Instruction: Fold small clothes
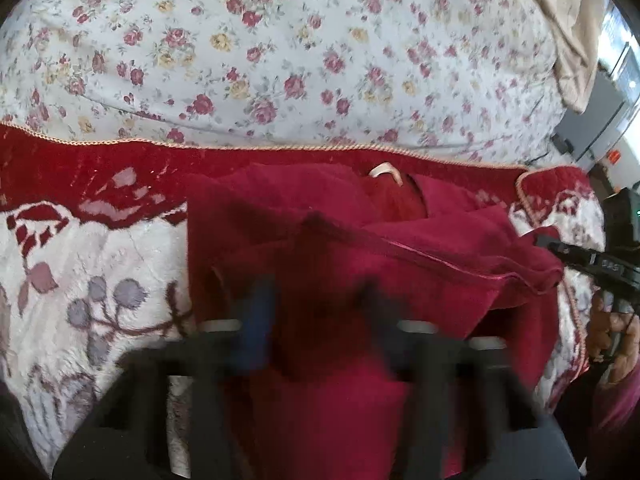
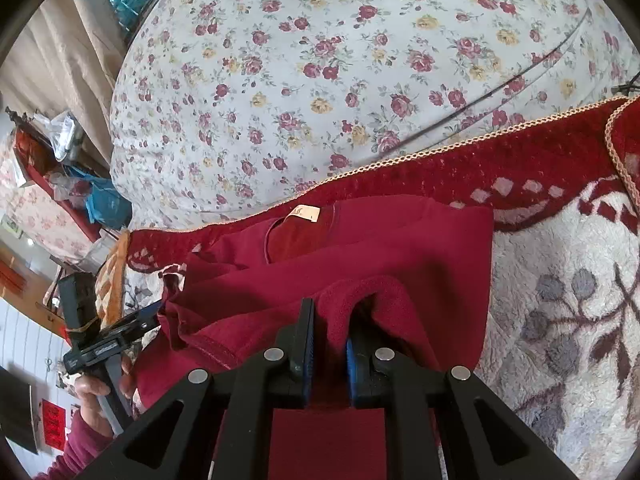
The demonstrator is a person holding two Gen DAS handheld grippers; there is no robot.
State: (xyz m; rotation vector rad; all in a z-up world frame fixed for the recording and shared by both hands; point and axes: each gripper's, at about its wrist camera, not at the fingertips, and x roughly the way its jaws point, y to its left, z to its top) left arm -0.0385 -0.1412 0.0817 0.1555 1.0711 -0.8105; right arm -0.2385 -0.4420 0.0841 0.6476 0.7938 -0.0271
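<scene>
A dark red fleece garment (image 1: 360, 240) lies on a red and white floral blanket (image 1: 100, 280), its collar with a white label (image 1: 384, 170) at the far side. It also shows in the right wrist view (image 2: 380, 248), with its label (image 2: 306, 213). The gripper (image 2: 330, 320) in the right wrist view is shut on a raised fold of the garment. The gripper (image 1: 320, 300) in the left wrist view is blurred over the garment, with fabric between its fingers. The other gripper (image 2: 148, 318) shows at the left of the right wrist view, at the garment's hem.
A white bedcover with small roses (image 1: 280, 40) lies beyond the blanket; it also fills the far side of the right wrist view (image 2: 320, 60). A beige curtain (image 2: 60, 60) and cluttered furniture (image 2: 60, 152) stand at the left. A thin dark cord (image 2: 500, 88) crosses the bedcover.
</scene>
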